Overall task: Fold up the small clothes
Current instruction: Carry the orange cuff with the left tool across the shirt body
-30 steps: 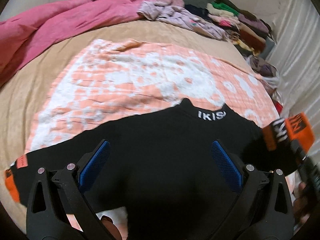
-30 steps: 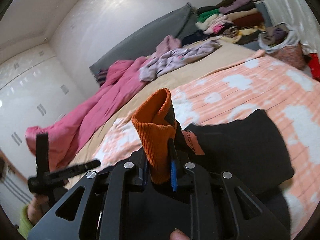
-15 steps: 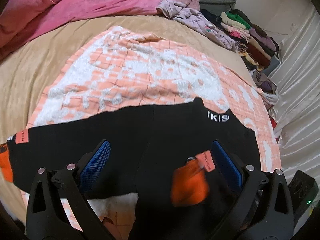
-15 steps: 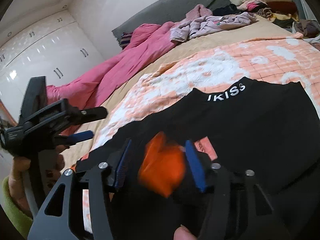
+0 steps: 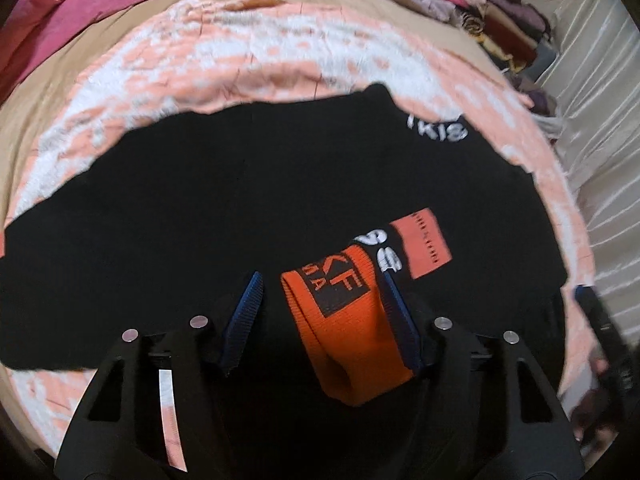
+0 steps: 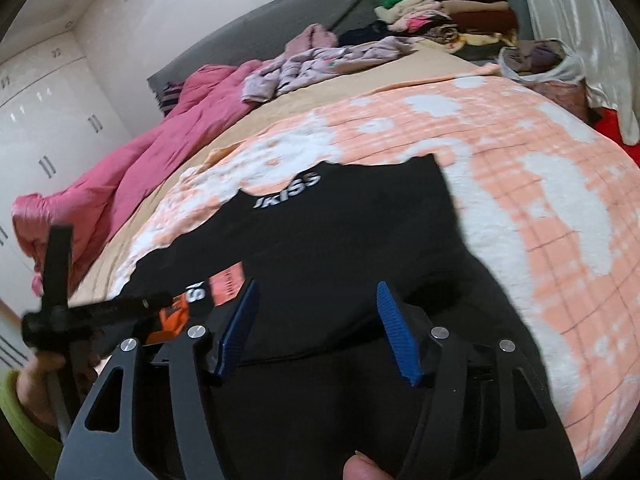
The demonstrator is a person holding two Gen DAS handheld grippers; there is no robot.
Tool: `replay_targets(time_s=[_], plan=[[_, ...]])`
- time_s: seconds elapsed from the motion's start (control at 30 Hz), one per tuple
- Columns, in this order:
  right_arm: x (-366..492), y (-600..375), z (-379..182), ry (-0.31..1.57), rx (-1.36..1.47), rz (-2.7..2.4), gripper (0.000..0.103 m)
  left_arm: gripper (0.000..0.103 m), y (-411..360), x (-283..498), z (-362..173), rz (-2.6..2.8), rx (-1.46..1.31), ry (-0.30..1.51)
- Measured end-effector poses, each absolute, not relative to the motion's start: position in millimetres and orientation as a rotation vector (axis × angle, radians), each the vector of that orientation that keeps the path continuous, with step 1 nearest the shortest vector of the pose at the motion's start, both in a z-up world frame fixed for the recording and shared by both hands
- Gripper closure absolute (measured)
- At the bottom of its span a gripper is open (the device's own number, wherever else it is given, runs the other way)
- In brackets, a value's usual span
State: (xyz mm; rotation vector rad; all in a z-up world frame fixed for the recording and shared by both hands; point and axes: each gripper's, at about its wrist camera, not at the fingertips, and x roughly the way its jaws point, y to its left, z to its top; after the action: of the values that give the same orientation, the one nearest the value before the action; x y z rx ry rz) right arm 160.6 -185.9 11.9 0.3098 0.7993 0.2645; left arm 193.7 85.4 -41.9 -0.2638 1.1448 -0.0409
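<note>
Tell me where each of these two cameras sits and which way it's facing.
Left wrist: on the left tongs, facing steeply down at the black sweater; tongs closing around its orange cuff.
Right wrist: on the right tongs, angled across the bed toward the pink duvet; tongs opening, nothing gripped; a thumb tip shows.
Shared: the sweater, cuff, peach blanket.

Right gripper (image 6: 316, 328) jaws opening over black garment (image 6: 340, 248), nothing gripped between pads; left gripper (image 6: 160, 301) at orange cuff (image 6: 170, 320); garment lies on peach-white blanket (image 6: 540, 208)
</note>
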Motion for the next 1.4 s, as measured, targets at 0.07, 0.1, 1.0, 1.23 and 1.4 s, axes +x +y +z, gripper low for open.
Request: replay_targets(time_s=[0.07, 0.1, 1.0, 1.23, 1.4], plan=[[162.2, -195.0, 9.9, 0.796, 0.321, 0.254, 0.043, 0.048, 79.5, 195.8, -51.0, -0.025, -0.243, 1.16], [164.3, -197.4, 9.5, 0.795, 0.329, 0.252, 0.043, 0.056, 77.1, 196.1, -52.2, -0.018, -0.232, 1.156], [193.9, -186.7, -0.6, 0.826, 0.166, 0.218, 0.043, 0.084, 108.8, 191.1, 16.0, 0.087, -0.109, 0.947], [216.9, -149.8, -21.1, 0.9, 0.077, 0.248, 0.043, 0.078, 80.0, 198.3, -19.9, 0.018, -0.026, 1.05], [227.6, -157.2, -48.7, 0.99, 0.078, 0.175, 0.043, 0.067, 85.9, 194.0, -47.8, 0.029, -0.03, 1.089]])
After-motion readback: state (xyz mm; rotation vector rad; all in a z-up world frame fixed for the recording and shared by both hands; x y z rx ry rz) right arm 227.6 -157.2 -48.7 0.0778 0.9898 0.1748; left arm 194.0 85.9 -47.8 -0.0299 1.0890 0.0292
